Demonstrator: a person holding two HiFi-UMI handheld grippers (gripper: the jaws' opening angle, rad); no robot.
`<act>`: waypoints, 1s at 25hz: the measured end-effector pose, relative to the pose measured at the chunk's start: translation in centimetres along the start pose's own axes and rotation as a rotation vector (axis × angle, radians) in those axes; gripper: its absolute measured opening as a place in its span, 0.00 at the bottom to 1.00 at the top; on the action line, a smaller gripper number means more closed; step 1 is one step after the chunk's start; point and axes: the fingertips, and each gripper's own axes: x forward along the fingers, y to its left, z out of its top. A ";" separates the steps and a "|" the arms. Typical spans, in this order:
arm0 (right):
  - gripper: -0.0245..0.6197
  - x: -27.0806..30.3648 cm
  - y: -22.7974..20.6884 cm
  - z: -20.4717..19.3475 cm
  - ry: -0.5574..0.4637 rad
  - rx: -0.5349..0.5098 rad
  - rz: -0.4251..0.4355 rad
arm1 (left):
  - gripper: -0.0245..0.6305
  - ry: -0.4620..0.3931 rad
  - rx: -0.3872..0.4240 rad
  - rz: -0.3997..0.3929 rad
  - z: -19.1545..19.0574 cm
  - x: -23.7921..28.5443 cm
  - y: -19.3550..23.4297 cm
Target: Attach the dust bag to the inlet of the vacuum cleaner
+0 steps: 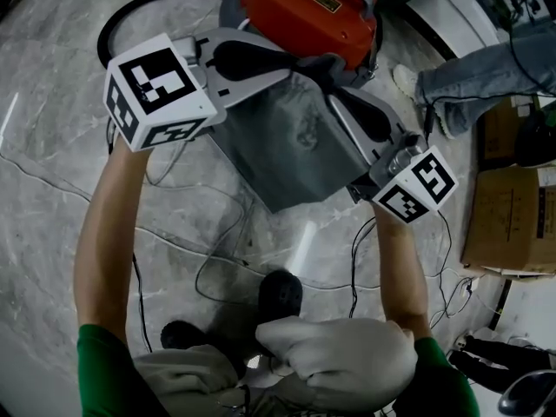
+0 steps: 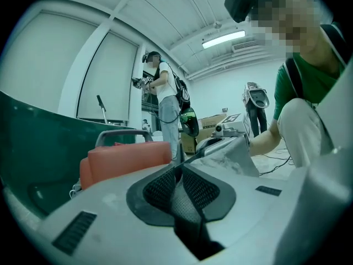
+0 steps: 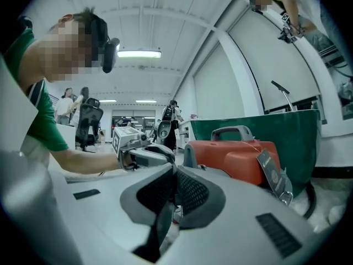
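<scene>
Your left tongs [image 1: 294,64] pinch the top edge of the grey dust bag [image 1: 287,150], and your right tongs [image 1: 337,94] pinch its right edge. The bag hangs between them, just before the red vacuum cleaner [image 1: 304,11] on the floor [image 1: 52,102]. Cables [image 1: 228,259] trail underneath, and open floor spreads to your left.

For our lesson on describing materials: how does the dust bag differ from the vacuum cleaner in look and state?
The dust bag is grey; the vacuum cleaner is orange-red. The dust bag looks like limp cloth; the vacuum cleaner has a hard shell. The dust bag is gripped between the left gripper and right gripper; the vacuum cleaner is unheld.
</scene>
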 end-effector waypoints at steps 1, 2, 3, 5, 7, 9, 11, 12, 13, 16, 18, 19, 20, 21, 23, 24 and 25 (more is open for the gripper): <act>0.08 0.0 0.0 0.0 -0.007 0.013 0.004 | 0.09 -0.004 -0.002 0.001 0.0 0.0 0.0; 0.08 -0.1 -0.1 -0.1 -0.014 0.027 0.008 | 0.09 -0.007 -0.003 0.002 0.0 0.0 0.0; 0.08 -0.1 -0.1 -0.1 -0.022 0.042 0.013 | 0.09 -0.010 -0.005 0.004 0.0 0.0 0.0; 0.08 -0.1 -0.1 -0.1 -0.034 0.066 0.018 | 0.09 -0.015 -0.007 0.011 0.0 0.0 0.0; 0.08 -0.2 -0.1 -0.2 -0.039 0.080 0.018 | 0.09 -0.016 -0.007 0.018 0.0 -0.1 -0.1; 0.08 -0.3 -0.1 -0.2 -0.041 0.088 0.016 | 0.09 -0.011 -0.005 0.023 -0.1 0.0 -0.2; 0.08 -0.3 -0.1 -0.3 -0.043 0.094 0.013 | 0.09 -0.003 0.004 0.035 -0.1 0.0 -0.3; 0.08 -0.4 -0.1 -0.3 -0.045 0.098 0.012 | 0.09 0.001 0.013 0.045 -0.1 0.0 -0.3; 0.08 -0.4 -0.2 -0.3 -0.048 0.102 0.009 | 0.09 0.006 0.021 0.057 -0.1 0.0 -0.3; 0.08 -0.4 -0.2 -0.3 -0.055 0.110 0.001 | 0.09 0.019 0.033 0.084 -0.1 -0.1 -0.4; 0.08 -0.5 -0.1 -0.3 -0.053 0.113 -0.006 | 0.10 0.022 0.036 0.106 0.0 -0.2 -0.4; 0.08 -0.6 -0.1 -0.3 -0.050 0.116 -0.010 | 0.10 0.015 0.034 0.123 0.1 -0.4 -0.2; 0.08 -0.6 0.0 -0.3 -0.047 0.116 -0.016 | 0.09 0.003 0.030 0.140 0.2 -0.6 0.0; 0.08 -0.6 0.0 -0.3 -0.043 0.114 -0.023 | 0.08 -0.010 0.021 0.153 0.3 -0.9 0.1; 0.08 -0.7 0.0 -0.3 -0.033 0.105 -0.036 | 0.07 -0.026 0.006 0.160 0.5 -1.3 0.3; 0.08 -0.7 0.0 -0.3 -0.028 0.098 -0.042 | 0.07 -0.027 0.004 0.160 0.5 -1.4 0.2; 0.08 -0.8 0.0 -0.2 -0.025 0.093 -0.049 | 0.07 -0.026 0.007 0.160 0.5 -1.5 0.2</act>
